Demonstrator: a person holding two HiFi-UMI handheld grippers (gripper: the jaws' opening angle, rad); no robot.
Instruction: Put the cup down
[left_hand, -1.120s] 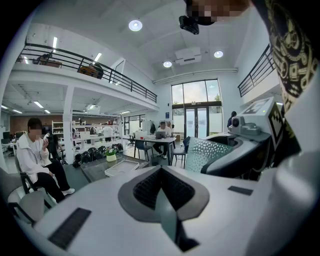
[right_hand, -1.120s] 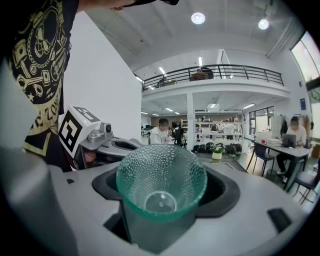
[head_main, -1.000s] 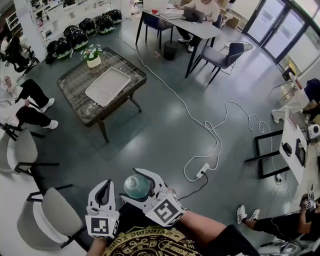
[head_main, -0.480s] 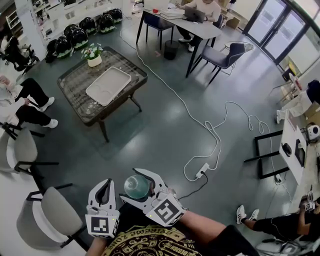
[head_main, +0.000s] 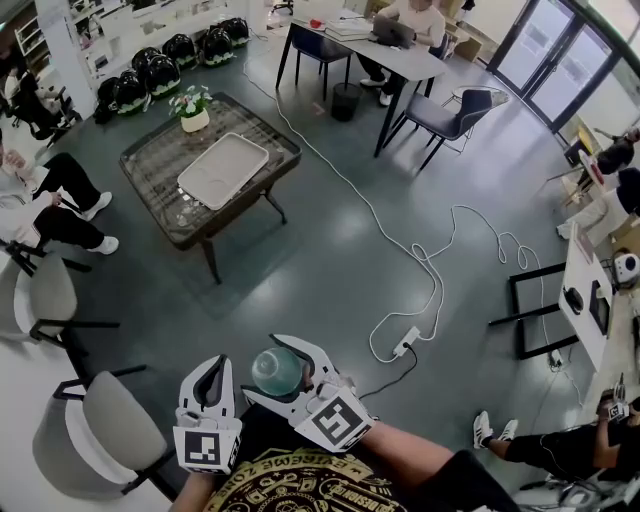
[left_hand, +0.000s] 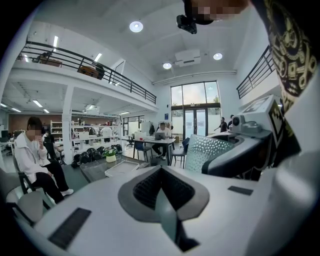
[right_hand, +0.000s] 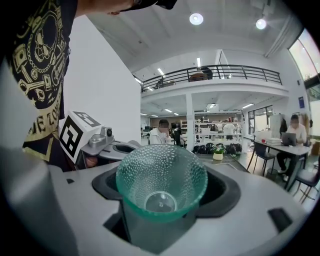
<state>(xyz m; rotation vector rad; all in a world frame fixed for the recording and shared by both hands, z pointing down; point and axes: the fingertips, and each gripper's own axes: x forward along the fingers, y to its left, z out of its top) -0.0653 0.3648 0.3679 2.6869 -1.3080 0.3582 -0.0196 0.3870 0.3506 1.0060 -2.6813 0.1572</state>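
A green cup (head_main: 278, 366) in the right gripper (head_main: 273, 373).
Its jaws press the cup's sides; the left gripper (head_main: 208, 378) is just beside, the low table (head_main: 160, 190) well apart.

Big open office: dark grey-green floor (head_main: 300, 280), low glass desk (head_main: 150, 175) far left, white cable (head_main: 418, 252) snaking across. Mezzanine railing (right_hand: 225, 73) overhead, tall glass doors (left_hand: 196, 120), round ceiling lights (left_hand: 136, 26).

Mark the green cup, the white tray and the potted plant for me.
green cup (right_hand: 164, 172), right gripper view, on its dimpled inner wall.
white tray (head_main: 222, 171), head view, on its flat middle.
potted plant (head_main: 195, 121), head view, on its pot.
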